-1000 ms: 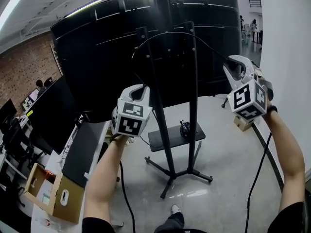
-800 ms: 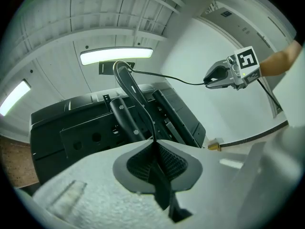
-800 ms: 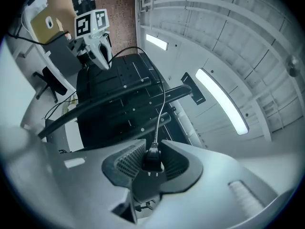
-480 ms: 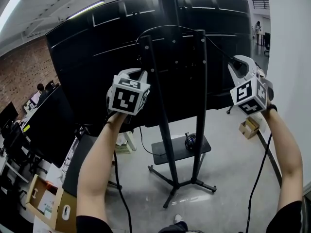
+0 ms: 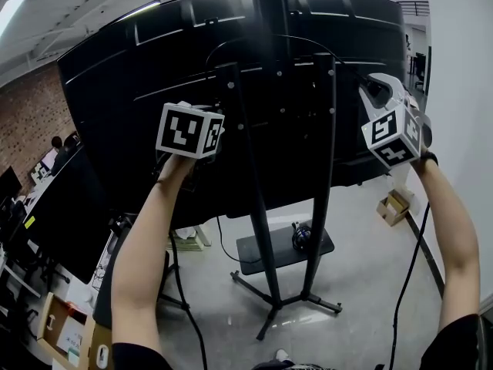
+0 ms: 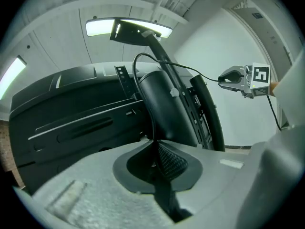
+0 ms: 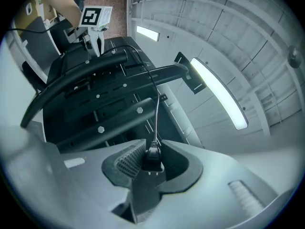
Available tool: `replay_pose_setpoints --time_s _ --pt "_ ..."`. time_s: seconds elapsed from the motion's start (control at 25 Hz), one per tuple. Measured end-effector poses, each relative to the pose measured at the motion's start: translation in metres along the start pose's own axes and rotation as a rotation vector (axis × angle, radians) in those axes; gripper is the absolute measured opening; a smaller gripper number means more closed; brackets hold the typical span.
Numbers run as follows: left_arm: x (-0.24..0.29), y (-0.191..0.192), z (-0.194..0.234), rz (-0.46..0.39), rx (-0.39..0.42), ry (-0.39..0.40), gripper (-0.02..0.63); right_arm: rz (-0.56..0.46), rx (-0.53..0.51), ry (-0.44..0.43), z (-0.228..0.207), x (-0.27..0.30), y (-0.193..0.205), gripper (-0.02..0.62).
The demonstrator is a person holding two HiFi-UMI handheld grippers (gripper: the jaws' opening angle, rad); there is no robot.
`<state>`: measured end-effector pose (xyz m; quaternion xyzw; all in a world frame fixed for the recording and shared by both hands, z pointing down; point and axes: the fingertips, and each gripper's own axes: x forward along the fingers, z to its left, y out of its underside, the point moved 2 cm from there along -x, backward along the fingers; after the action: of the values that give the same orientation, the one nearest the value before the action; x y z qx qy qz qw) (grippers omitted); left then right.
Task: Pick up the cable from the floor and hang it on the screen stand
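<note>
Black thin cable (image 7: 157, 118): left gripper (image 6: 155, 144) jaws apparently pinching it, right gripper (image 7: 148, 149) clamping plug (image 7: 153, 157).

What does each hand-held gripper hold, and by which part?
Right hand-held gripper: the cable, by its plug. Left hand-held gripper: the cable's thin cord.

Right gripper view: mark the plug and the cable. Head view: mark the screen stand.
plug (image 7: 153, 157): right gripper view, its black body.
cable (image 7: 157, 116): right gripper view, the run just above the plug.
screen stand (image 5: 256, 206): head view, left upright.
</note>
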<state>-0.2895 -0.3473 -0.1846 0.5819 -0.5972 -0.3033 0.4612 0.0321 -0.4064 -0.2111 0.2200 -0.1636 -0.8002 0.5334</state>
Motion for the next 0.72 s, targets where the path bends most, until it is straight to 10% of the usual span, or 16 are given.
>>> replay_pose_setpoints --time_s 0.72 --pt "0.008 0.030 -0.004 0.264 -0.120 0.074 0.018 0.019 0.158 -0.153 0.011 0.059 0.013 0.103"
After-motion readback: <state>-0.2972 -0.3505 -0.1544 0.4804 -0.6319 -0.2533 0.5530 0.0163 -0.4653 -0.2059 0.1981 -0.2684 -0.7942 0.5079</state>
